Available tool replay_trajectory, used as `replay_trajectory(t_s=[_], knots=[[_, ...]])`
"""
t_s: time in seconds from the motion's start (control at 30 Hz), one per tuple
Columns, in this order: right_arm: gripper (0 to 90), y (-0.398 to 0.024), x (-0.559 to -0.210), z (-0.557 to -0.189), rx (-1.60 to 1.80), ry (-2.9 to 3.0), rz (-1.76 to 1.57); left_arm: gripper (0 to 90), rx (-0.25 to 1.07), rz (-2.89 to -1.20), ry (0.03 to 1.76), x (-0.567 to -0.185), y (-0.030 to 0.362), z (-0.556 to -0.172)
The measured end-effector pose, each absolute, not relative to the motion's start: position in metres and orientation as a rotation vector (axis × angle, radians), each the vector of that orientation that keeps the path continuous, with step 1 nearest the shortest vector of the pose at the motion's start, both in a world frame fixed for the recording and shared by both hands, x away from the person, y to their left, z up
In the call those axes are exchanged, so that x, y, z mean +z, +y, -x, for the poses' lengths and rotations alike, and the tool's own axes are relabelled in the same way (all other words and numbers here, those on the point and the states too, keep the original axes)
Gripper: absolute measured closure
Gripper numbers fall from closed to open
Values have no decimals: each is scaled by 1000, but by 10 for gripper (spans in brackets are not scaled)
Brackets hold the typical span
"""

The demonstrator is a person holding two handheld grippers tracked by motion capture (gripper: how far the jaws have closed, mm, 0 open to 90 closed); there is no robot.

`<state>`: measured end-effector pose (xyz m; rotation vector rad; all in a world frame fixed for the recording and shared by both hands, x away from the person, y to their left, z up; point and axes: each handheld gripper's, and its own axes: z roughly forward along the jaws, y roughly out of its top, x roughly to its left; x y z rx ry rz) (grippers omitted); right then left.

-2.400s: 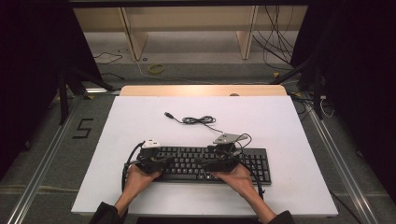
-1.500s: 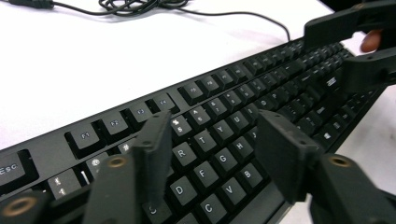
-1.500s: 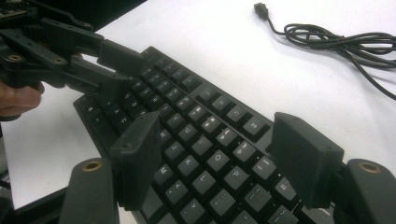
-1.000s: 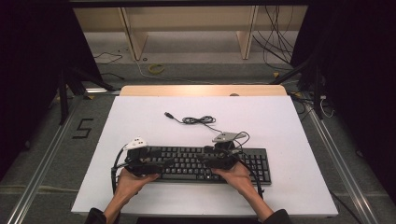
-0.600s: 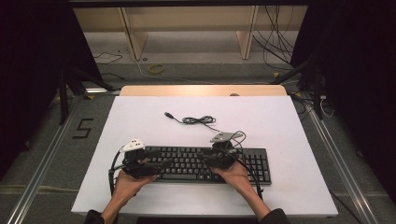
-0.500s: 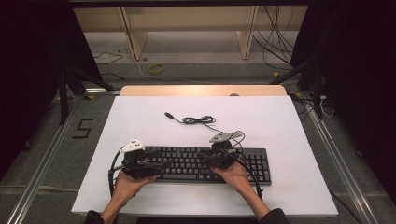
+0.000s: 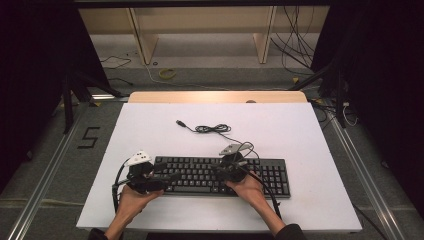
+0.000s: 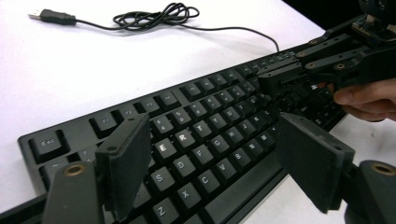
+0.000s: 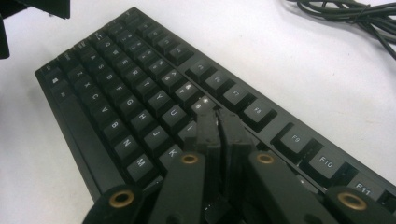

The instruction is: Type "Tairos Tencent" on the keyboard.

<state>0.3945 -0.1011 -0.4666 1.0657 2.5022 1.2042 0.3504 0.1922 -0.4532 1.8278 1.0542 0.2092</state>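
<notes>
The right gripper (image 9: pixel 215 116) is pressing down on the keyboard (image 7: pixel 220 175) with its jaws drawn together, nothing between them, their joined tip resting on the keys around the upper middle rows; brought together like this they are likely serving as a single finger for poking one key rather than for grasping. The left gripper (image 8: pixel 212 161) is hovering over the left letter keys with its jaws spread wide apart, empty, and in the high view it is sitting at the keyboard's left end (image 7: pixel 150 177), perhaps steadying that end or waiting its turn. The keyboard itself is lying flat near the person's edge of the white table (image 7: pixel 300 130), long side facing them. Its cable (image 7: pixel 212 128) is trailing off the back edge and lying in a loose coil farther up the table, ending in a USB plug (image 7: pixel 182 123) that is lying unplugged. Nothing is crowding the keys; the coil is lying well apart from both grippers and should not be interfering.
</notes>
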Motion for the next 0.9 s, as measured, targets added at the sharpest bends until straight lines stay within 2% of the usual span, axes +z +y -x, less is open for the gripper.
replay_trajectory(t_s=[0.9], knots=[[900, -94, -477, -395, 1130, 2533, -1060, 274, 214, -1831, 1067, -456, 197, -346]])
